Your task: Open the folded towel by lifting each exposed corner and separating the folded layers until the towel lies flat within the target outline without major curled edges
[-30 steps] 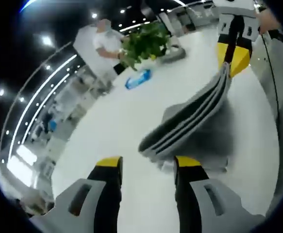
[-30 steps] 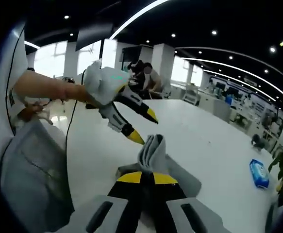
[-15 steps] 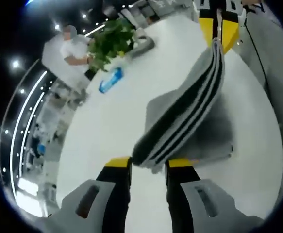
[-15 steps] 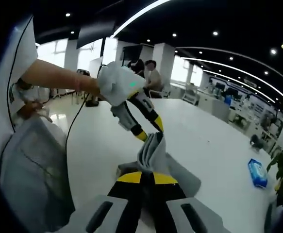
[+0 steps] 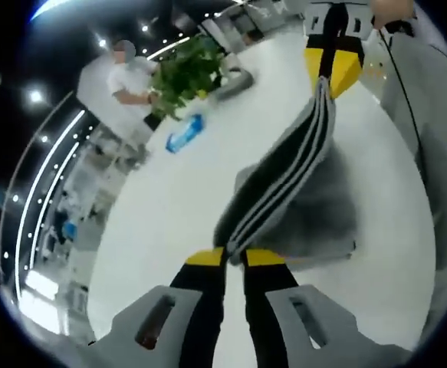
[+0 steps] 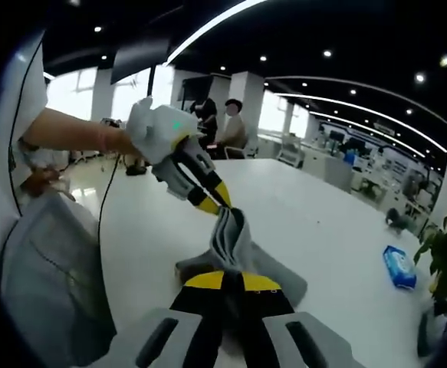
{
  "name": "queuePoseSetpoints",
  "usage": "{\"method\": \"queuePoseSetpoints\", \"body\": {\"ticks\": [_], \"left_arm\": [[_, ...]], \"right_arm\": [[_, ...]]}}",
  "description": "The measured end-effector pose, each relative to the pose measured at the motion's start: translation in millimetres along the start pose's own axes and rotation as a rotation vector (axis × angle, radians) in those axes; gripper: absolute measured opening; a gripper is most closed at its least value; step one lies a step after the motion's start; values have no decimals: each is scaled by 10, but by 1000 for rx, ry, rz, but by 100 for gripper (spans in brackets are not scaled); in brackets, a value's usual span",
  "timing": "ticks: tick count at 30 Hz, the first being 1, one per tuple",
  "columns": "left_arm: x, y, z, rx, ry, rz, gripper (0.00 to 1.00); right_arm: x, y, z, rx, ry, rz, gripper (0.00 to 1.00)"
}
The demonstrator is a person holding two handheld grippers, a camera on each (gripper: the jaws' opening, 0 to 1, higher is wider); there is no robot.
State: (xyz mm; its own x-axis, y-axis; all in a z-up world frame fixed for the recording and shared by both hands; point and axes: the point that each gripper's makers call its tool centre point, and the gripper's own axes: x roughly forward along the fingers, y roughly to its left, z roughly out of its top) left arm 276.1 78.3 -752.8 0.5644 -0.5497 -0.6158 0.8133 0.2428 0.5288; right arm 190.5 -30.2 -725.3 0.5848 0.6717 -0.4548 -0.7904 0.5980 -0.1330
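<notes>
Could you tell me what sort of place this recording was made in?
Probably a large open-plan office or lab: long strip lights cross a dark ceiling, desks with seated people fill the background, and the towel is worked on a big white table with a potted plant.

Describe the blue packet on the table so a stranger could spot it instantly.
Start at the big white table and look to its far end, where a leafy green plant stands. Just beside the plant, lying flat on the tabletop, is the blue packet. It is the one bright blue thing there, well apart from the grey towel that both tools hold.
</notes>
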Motion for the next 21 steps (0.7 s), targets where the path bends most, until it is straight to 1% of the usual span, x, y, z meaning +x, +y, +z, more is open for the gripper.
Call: {"method": "queuePoseSetpoints", "body": {"ticks": [6, 10, 12, 18, 21], "left_arm": [[-157, -46, 105, -35, -10, 16, 6], [-278, -119, 181, -52, -16, 16, 6], [-355, -196, 232, -52, -16, 12, 6], [-494, -348, 339, -78, -27, -7, 6], [-529, -421, 367, -76, -23, -19, 6]], "right_arm": [[-93, -59, 7, -4, -5, -22, 2], [-178, -128, 10, 10, -15, -38, 2], [-232, -161, -1, 19, -20, -43, 2], [-344, -201, -37, 72, -35, -31, 2], [-371, -187, -54, 78, -34, -20, 2]]}}
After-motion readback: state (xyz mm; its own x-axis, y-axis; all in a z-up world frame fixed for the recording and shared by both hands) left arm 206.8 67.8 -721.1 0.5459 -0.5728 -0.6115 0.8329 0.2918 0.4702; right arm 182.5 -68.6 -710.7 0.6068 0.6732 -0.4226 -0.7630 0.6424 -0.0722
